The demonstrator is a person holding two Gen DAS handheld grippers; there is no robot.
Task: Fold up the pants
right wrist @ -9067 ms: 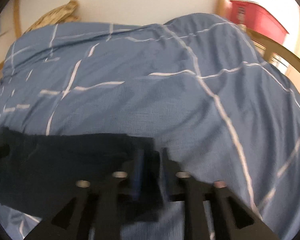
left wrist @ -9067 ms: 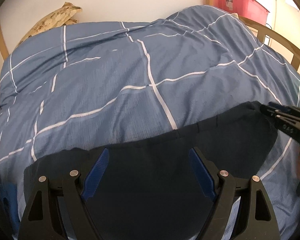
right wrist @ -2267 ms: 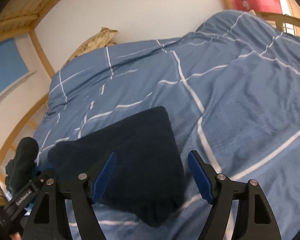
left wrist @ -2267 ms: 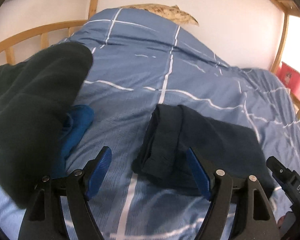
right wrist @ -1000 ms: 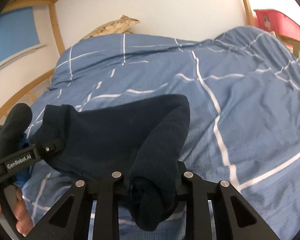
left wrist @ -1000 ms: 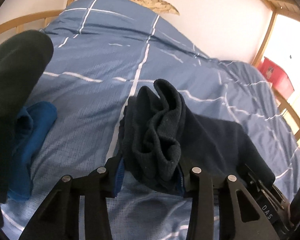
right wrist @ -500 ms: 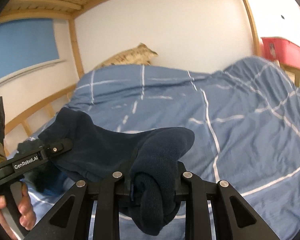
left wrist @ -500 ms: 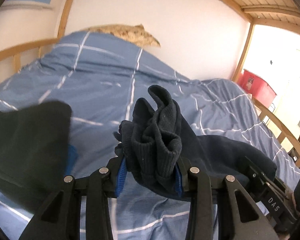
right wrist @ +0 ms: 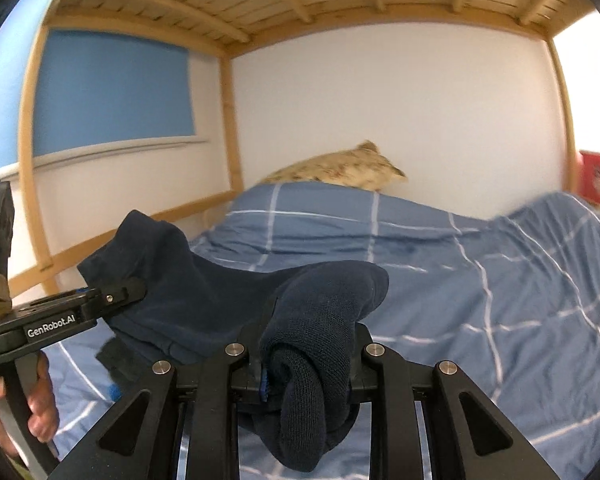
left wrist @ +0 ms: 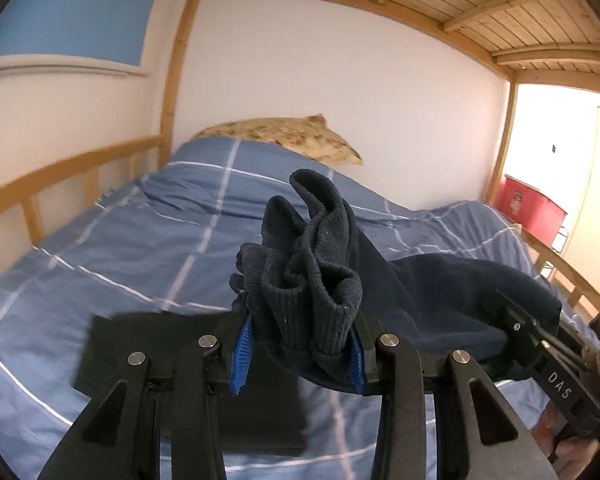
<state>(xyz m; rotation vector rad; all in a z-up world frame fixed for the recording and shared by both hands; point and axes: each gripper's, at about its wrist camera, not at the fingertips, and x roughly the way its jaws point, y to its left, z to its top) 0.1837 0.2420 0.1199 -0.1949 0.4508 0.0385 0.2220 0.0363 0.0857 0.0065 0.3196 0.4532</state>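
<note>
On the side of my left gripper (right wrist: 112, 300), seen from my right wrist camera, I read "GenRobot.AI" in white letters on the black body. On my right gripper (left wrist: 528, 332), seen from my left wrist camera, I read the white letters "DAS" on its black side. The red bin (left wrist: 534, 210) beyond the bed carries a pale label, but it is too small and blurred for me to read. I can make out no other writing, number or sign in either view.
</note>
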